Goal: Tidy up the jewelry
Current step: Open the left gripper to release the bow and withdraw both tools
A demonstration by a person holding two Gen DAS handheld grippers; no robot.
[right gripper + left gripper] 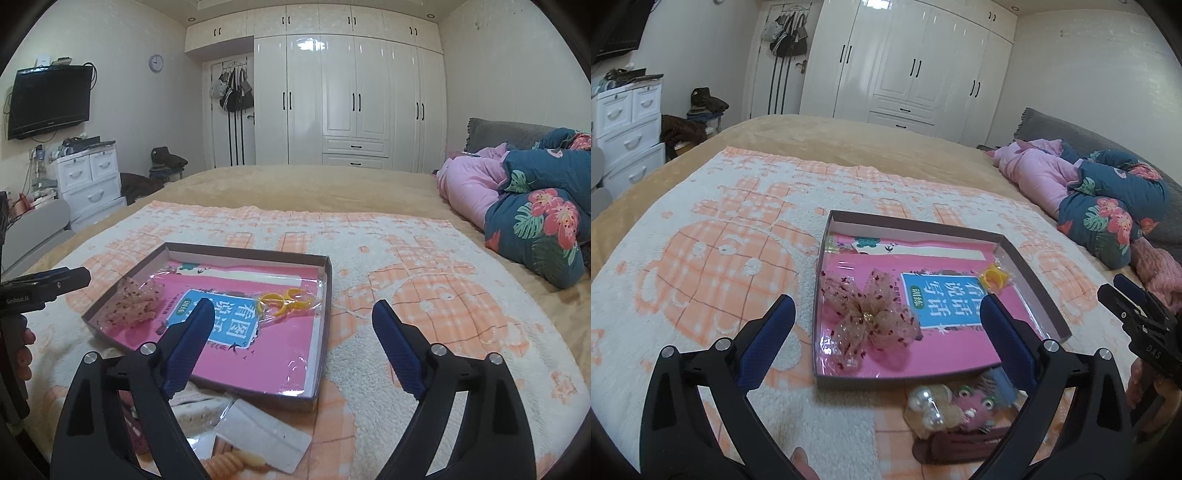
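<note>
A shallow brown cardboard tray lies on the bed with a pink booklet inside. On the booklet lie a sheer pink bow hair clip at the tray's left and yellow rings in a clear bag at its right. My left gripper stands open above the bow, nothing between its fingers. My right gripper stands open near the tray's right front corner, holding nothing. Pearl pieces and small pink trinkets lie in front of the tray.
A white and orange patterned blanket covers the tan bed. A clear packet and an orange coil hair tie lie by the tray's near edge. Crumpled pink and floral bedding is piled at right. A brown clip lies near me.
</note>
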